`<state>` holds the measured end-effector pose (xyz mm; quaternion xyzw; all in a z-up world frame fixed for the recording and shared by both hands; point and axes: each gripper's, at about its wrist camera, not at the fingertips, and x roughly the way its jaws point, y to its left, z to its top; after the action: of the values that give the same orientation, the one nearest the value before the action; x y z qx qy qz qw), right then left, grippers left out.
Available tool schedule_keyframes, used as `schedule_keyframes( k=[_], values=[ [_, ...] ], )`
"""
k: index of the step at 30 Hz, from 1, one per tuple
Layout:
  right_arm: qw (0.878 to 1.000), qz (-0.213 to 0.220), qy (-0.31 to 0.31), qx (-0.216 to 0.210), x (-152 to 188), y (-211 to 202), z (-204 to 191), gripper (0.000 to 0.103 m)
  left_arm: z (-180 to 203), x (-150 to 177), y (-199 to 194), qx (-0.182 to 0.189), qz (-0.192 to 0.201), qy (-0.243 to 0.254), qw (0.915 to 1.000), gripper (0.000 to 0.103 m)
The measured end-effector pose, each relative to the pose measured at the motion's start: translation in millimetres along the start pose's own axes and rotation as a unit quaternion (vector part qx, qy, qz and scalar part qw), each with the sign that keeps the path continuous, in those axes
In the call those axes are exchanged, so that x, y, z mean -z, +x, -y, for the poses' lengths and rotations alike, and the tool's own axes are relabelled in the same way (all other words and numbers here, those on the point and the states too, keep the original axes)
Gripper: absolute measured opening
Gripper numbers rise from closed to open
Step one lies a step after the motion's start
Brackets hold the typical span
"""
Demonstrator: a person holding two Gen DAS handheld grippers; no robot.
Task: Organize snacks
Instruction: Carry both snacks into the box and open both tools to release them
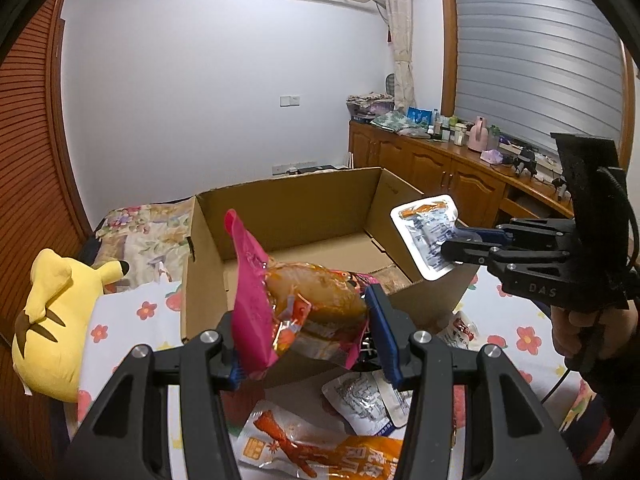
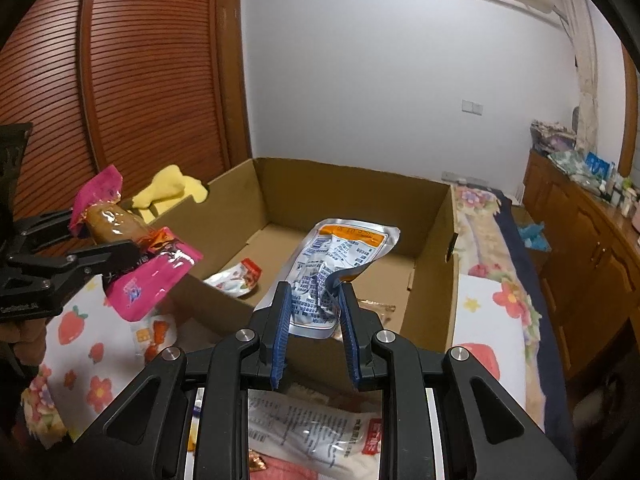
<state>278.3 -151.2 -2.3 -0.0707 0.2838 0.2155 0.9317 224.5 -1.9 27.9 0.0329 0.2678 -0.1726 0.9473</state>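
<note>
My left tongs (image 1: 308, 320) clamp a crinkly pink packet (image 1: 256, 300); my right tongs (image 2: 316, 308) pinch a silvery foil pouch (image 2: 340, 256). Only the right view shows a small red-and-white sachet (image 2: 240, 278) inside the cardboard box (image 2: 352, 184).

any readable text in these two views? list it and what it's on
"DAS": moulded on the right claw body, left wrist view.
Chinese characters on the orange packet: large, but I can't transcribe them reliably.
Date-like digits on the orange band of the silver pouch: upside down, too blurred.
Fine print on that pouch: too small.
Pink snack in the left claw: print unreadable.
Lettering on the left claw body, right wrist view: blurred.
</note>
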Motion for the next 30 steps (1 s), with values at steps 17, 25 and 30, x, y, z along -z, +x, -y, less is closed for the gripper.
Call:
schedule_keyframes(
  k=[17,25,30],
  values=[
    [1.0,-0.003,0.02,0.001,12,-1,11,0.03,-6,-23,30,-0.012,-0.003,0.003,0.9999,0.05],
    [1.0,0.006,0.026,-0.006,19,-9,16,0.04,-9,-29,62,-0.021,-0.023,0.004,0.9995,0.051],
    [1.0,0.008,0.026,-0.013,22,-10,18,0.044,-6,-29,82,-0.032,-0.038,0.008,0.9987,0.052]
  ],
)
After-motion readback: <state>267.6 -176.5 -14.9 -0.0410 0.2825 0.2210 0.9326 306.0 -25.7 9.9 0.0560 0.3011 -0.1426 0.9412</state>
